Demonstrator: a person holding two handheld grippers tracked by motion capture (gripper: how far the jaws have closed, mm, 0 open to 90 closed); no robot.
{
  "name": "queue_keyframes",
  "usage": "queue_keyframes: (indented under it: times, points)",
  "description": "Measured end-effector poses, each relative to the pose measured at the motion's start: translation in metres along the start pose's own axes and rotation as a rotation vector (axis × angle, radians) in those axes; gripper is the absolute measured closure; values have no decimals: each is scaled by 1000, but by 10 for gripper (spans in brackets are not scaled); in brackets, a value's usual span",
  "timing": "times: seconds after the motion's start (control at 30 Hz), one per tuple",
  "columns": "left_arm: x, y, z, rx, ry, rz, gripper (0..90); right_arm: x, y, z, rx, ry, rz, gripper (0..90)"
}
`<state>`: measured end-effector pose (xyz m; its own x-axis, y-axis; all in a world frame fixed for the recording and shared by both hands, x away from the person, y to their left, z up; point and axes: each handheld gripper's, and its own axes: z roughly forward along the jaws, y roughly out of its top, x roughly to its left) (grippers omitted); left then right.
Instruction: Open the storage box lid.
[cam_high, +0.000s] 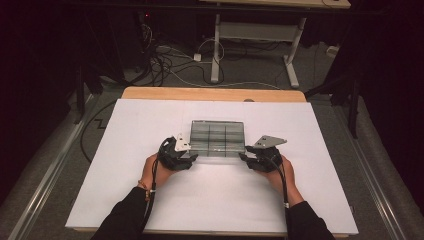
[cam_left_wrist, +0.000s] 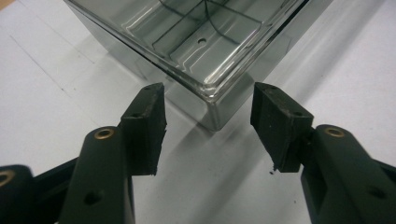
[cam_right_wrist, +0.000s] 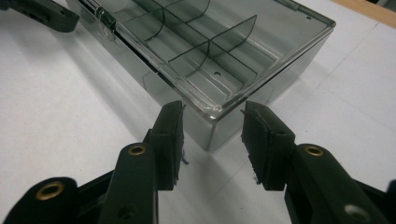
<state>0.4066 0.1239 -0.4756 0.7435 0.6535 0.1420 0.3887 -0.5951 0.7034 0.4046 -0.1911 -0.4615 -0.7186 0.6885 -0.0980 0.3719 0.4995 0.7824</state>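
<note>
A large white paper sheet (cam_high: 210, 200) covers nearly the whole wooden tabletop (cam_high: 212, 93); a strip of light wood shows bare along the far edge; faint straight pencil lines cross the sheet in the left gripper view. Beyond the tabletop, a grey carpeted floor (cam_high: 300, 97) carries a tangle of black and white cables (cam_high: 175, 62); a white plug block (cam_high: 197, 57) lies among them. A second table with a white metal frame (cam_high: 260, 32) stands farther back; its two legs end in flat feet on the floor. Dark curtains (cam_high: 390, 75) close off both sides.
</note>
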Motion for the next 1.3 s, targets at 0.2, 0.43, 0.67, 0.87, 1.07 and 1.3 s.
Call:
queue_keyframes:
  times: [0.2,0.43,0.67,0.87,1.07,1.3]
  points:
    - [-1,1,0,6,0,7,453,1,1,-3,-16,1,-1,614]
    - [-1,1,1,14,3,8,453,1,1,-4,-14,-3,-1,630]
    - [-3,1,2,19,12,15,453,1,1,-4,-15,-2,-3,641]
    - [-3,1,2,21,20,19,453,1,1,-5,-22,0,-3,650]
    - [-2,1,1,21,28,16,456,1,1,-5,-21,11,-1,676]
    - [-3,2,2,25,36,23,457,1,1,-6,-26,16,5,687]
